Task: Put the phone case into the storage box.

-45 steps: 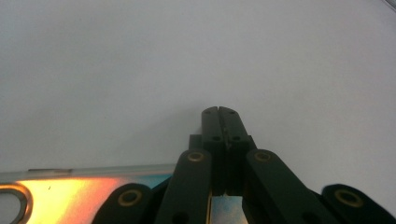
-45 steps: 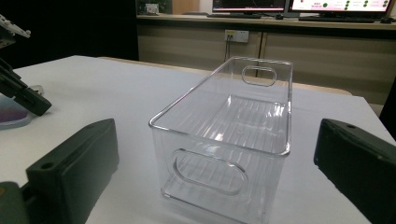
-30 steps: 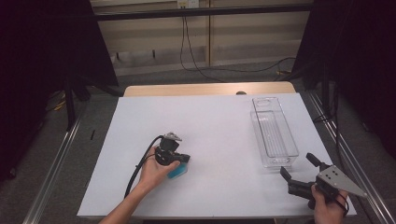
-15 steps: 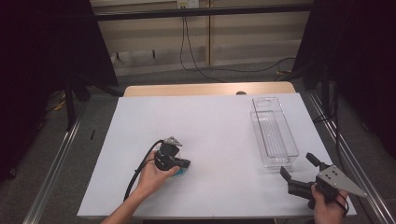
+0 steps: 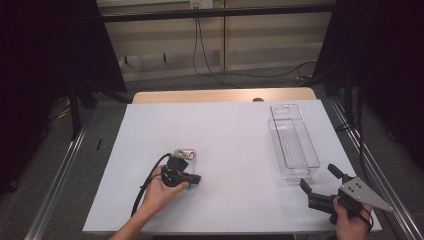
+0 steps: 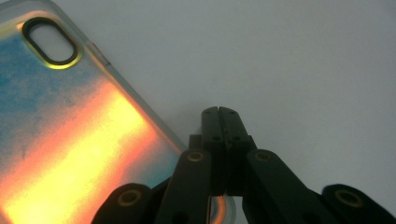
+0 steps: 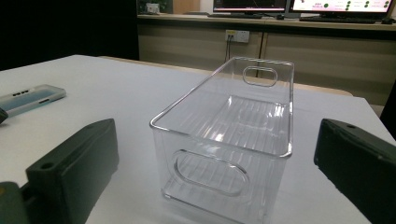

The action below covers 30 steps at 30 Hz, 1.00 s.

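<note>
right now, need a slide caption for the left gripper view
Left gripper, jaws shut and empty, poised over the white table beside an iridescent phone case.

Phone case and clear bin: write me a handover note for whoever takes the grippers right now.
Left gripper: jaws shut, empty, tips at the table beside the phone case.
Right gripper: jaws wide open, empty, resting at the table's near right corner, facing the clear plastic bin.
Phone case lies flat on the white table, left of centre. The bin stands at the right, empty.
Done: nothing moved into the bin.
Left, probably: grip the case and carry it to the bin.
</note>
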Motion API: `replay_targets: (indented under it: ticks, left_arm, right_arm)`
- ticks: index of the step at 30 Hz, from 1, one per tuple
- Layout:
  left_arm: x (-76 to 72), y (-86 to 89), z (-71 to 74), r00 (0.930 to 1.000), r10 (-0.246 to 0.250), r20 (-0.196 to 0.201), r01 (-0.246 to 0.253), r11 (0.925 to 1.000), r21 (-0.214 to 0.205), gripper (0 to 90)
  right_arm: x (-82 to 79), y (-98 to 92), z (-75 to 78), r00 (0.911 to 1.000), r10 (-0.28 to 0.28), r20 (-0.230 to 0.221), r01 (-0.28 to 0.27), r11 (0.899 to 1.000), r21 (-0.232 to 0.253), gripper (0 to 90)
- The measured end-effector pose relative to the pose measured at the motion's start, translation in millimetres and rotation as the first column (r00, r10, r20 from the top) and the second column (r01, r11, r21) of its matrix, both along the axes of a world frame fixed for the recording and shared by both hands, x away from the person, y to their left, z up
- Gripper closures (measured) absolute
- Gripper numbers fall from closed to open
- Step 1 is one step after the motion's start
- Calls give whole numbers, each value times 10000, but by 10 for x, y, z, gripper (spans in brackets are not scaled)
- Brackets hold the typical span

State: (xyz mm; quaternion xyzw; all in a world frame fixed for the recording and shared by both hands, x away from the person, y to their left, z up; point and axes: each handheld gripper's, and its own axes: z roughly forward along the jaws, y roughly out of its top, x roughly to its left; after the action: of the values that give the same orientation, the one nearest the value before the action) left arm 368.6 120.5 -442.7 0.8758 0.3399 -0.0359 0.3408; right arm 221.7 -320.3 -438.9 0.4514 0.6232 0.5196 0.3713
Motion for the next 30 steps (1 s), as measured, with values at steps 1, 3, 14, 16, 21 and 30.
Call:
replay_targets:
  ticks: [1, 3, 14, 16, 21, 30]
  left_arm:
    - [2, 4, 1, 10000, -52, 3, 52, 10000, 18, 900]
    - [3, 14, 1, 9999, -101, -3, 101, 9999, 47, 900]
    - [-18, 63, 8, 9999, -89, -69, 89, 9999, 98, 900]
    - [-18, 69, 10, 9999, -98, -85, 99, 9999, 117, 900]
    - [-26, 116, 14, 9999, -72, -143, 74, 9999, 155, 900]
    - [-69, 151, 12, 10000, 25, -20, -25, 9998, 177, 900]
  right_arm:
    - [1, 2, 0, 10000, -5, 5, 5, 10000, -7, 0]
    - [2, 4, -1, 10000, 2, 11, -1, 10000, -40, 0]
    - [1, -4, -4, 10000, -78, -22, 78, 9999, -79, 0]
    - [1, -4, -5, 10000, -82, -24, 81, 9999, -90, 0]
    - [0, -7, -5, 10000, -87, -29, 87, 9999, -72, 0]
    - [1, -9, -2, 10000, -78, -3, 78, 9999, -74, 0]
